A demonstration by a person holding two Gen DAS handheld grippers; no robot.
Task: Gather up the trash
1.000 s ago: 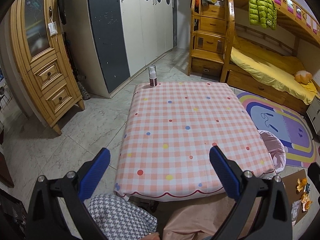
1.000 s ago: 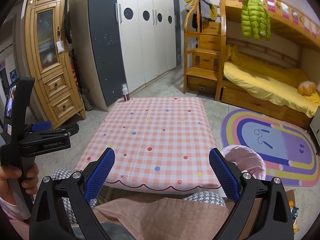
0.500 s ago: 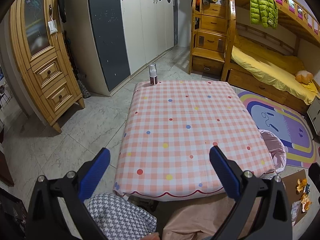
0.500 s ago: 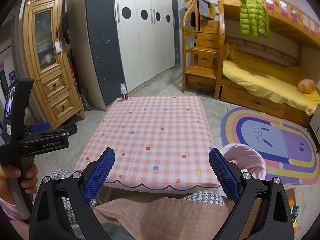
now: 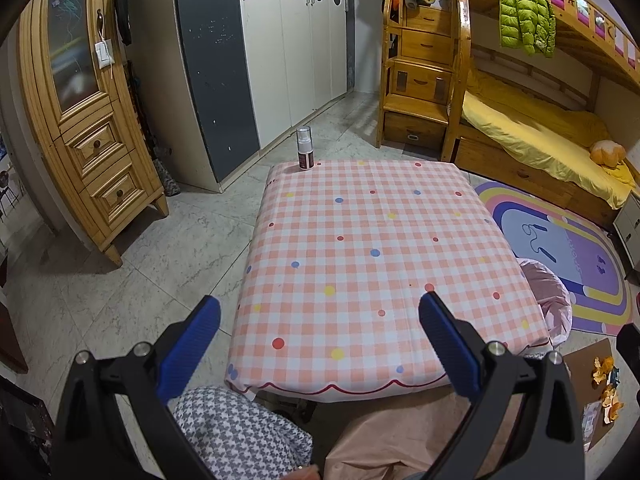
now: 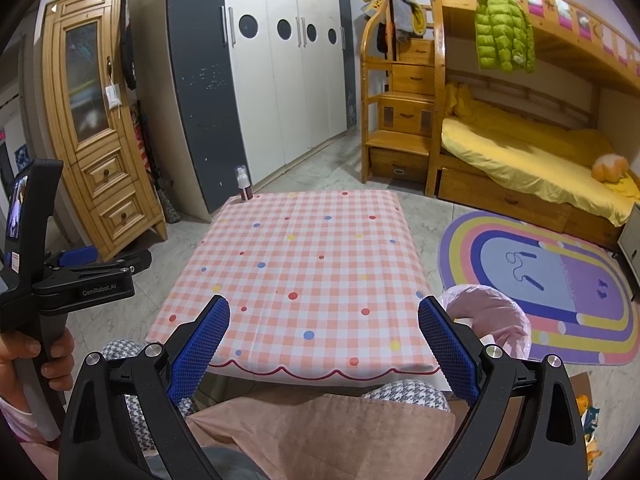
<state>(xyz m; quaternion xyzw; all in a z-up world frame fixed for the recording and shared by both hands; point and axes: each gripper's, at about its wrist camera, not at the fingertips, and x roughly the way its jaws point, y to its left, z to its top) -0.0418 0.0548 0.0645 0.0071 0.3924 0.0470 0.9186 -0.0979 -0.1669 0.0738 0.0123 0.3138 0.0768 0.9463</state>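
Trash [image 5: 606, 388], a scatter of orange scraps that look like peel, lies on a piece of brown cardboard [image 5: 592, 364] on the floor at the far right of my left wrist view, beside the near right corner of the bench [image 5: 360, 248]. A little of it also shows at the lower right edge of my right wrist view. Just past that corner stands a bin lined with a pink bag [image 6: 492, 316], its mouth facing up, touching or nearly touching the bench's side. The bench is low and covered with a pink checked cloth with coloured dots. A small spray bottle [image 5: 304, 154] stands upright on its far left corner, well apart from the scraps. My left tool [image 5: 316, 336] hangs over the near edge of the bench with its blue pads wide apart and nothing between them. My right tool [image 6: 324, 336] is likewise spread wide and empty, above the same near edge. In the right wrist view a hand [image 6: 28, 360] grips the left tool's handle. Beyond the bench are a rainbow rug [image 6: 552, 280], a wooden bunk bed [image 6: 520, 152] with yellow bedding, and wardrobes [image 6: 280, 80].
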